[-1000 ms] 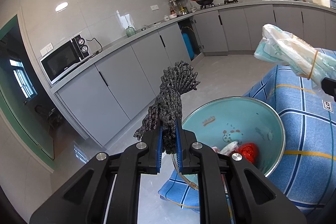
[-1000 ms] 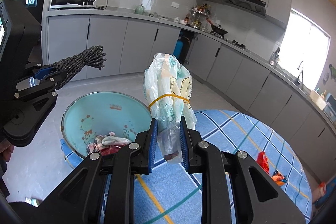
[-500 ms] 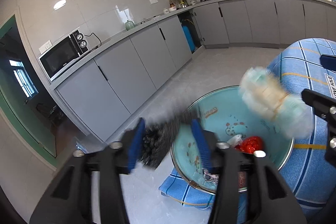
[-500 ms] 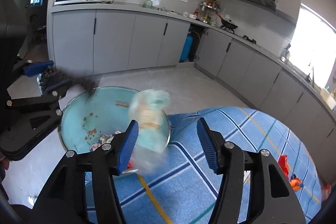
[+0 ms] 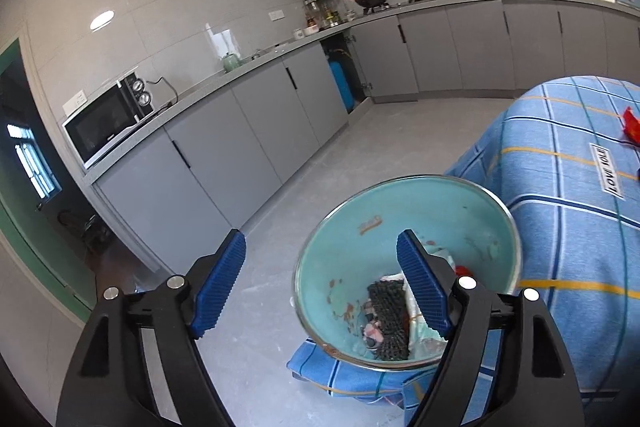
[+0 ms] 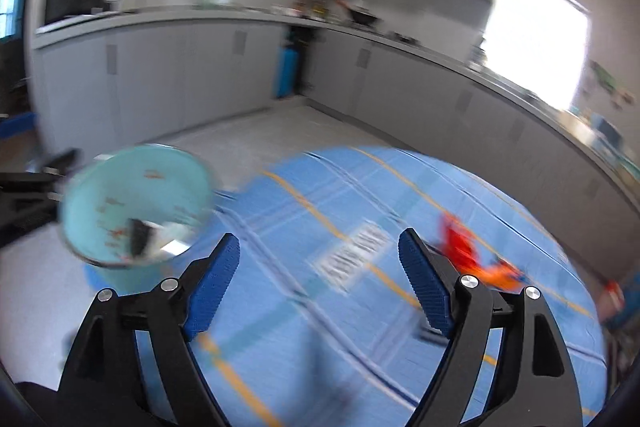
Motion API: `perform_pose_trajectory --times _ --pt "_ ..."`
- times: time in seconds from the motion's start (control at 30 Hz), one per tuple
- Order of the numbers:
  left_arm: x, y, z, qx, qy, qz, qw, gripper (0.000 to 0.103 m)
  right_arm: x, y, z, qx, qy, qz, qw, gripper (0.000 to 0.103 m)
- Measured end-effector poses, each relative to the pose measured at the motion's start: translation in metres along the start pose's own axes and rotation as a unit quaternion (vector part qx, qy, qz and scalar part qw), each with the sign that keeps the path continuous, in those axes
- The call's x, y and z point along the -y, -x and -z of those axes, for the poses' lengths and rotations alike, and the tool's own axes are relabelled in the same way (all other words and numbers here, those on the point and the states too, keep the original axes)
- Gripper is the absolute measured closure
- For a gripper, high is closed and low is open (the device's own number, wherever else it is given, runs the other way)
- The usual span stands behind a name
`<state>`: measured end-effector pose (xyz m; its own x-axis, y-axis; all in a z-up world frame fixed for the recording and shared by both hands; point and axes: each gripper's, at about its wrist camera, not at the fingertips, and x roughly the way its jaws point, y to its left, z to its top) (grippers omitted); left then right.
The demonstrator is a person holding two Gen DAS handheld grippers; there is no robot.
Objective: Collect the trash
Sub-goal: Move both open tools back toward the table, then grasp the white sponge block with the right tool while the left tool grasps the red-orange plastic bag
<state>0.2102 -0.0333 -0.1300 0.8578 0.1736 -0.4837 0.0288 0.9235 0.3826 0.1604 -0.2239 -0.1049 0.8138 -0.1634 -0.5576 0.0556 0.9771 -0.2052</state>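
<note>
- Left wrist view: the left claw (image 5: 322, 281) is spreading wide, empty, above the bowl's (image 5: 400, 195) near rim; a dark rag (image 5: 386, 319) lies inside the bowl.
- Right claw (image 6: 320, 277), also spreading and empty, hangs right of the bowl, over the blue cloth (image 6: 360, 347); orange scraps (image 6: 460, 243) lie just beyond its right finger.

The left tool (image 5: 320, 283) has opening jaws with nothing between them; the bowl (image 5: 404, 199) mouth lies clear ahead, its floor partly filled by trash (image 5: 390, 311). The right tool (image 6: 318, 281) has jaws also opening and empty over bare cloth on the surface (image 6: 280, 227). Red scraps (image 6: 460, 239) lie just beyond its right finger. The bowl rim stands at the surface's left edge.
</note>
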Motion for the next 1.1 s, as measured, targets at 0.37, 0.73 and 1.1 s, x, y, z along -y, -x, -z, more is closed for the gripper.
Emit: perform_pose_trajectory --times 0.37,0.73,1.1 --pt "0.059 0.031 -0.015 0.044 -0.044 0.033 0.9975 0.009 0.079 -0.039 0.038 -0.102 -0.083 0.085 0.988 0.016" --pt "0.096 0.028 -0.031 0.04 -0.059 0.068 0.9951 0.009 0.093 -0.055 0.047 -0.137 -0.11 0.044 0.983 0.073" --pt "0.155 0.039 -0.064 0.052 -0.085 0.121 0.9876 0.008 0.111 -0.022 0.044 -0.082 -0.113 0.034 0.99 0.022"
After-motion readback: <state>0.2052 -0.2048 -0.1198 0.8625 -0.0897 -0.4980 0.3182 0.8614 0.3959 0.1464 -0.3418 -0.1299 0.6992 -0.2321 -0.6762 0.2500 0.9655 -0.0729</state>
